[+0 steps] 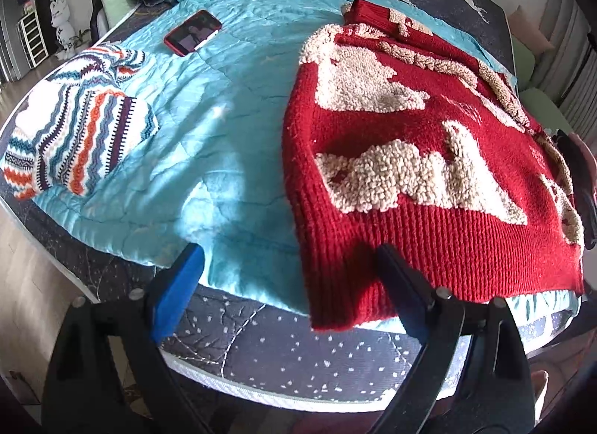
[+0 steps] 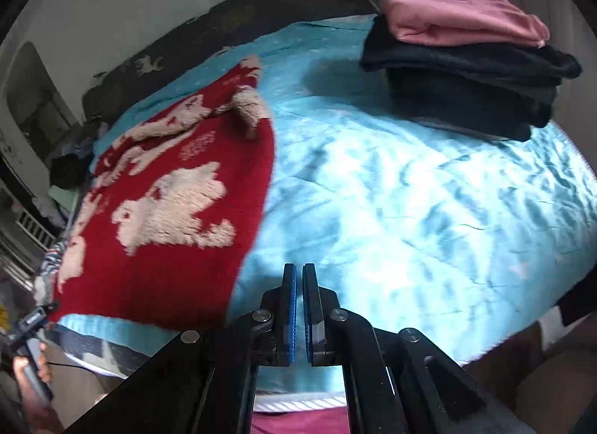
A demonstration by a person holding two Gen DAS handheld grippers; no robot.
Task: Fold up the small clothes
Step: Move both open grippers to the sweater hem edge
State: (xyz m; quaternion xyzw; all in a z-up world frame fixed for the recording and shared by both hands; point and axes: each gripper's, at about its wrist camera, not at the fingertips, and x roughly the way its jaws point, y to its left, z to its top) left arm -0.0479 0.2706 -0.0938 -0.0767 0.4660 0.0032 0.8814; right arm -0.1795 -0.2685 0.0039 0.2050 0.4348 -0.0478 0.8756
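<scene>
The left gripper (image 1: 291, 270) is hanging spread, its right finger overlapping the sweater (image 1: 429, 143) hem. The right gripper (image 2: 299, 307) is hovering pressed together, empty, with the sweater lying ahead-left on the quilt (image 2: 410, 210).

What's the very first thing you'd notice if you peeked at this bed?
The big red sweater with fluffy cream animal shapes, spread on the turquoise quilt at the bed's near edge. To its left lie a zigzag-striped knit and a red phone. On the other side sits a folded pile, a pink garment on top of dark clothes.

Black gripper (image 2: 299, 307) arms, blue finger pads (image 2: 292, 316), silver pivot screws (image 2: 189, 336).
</scene>
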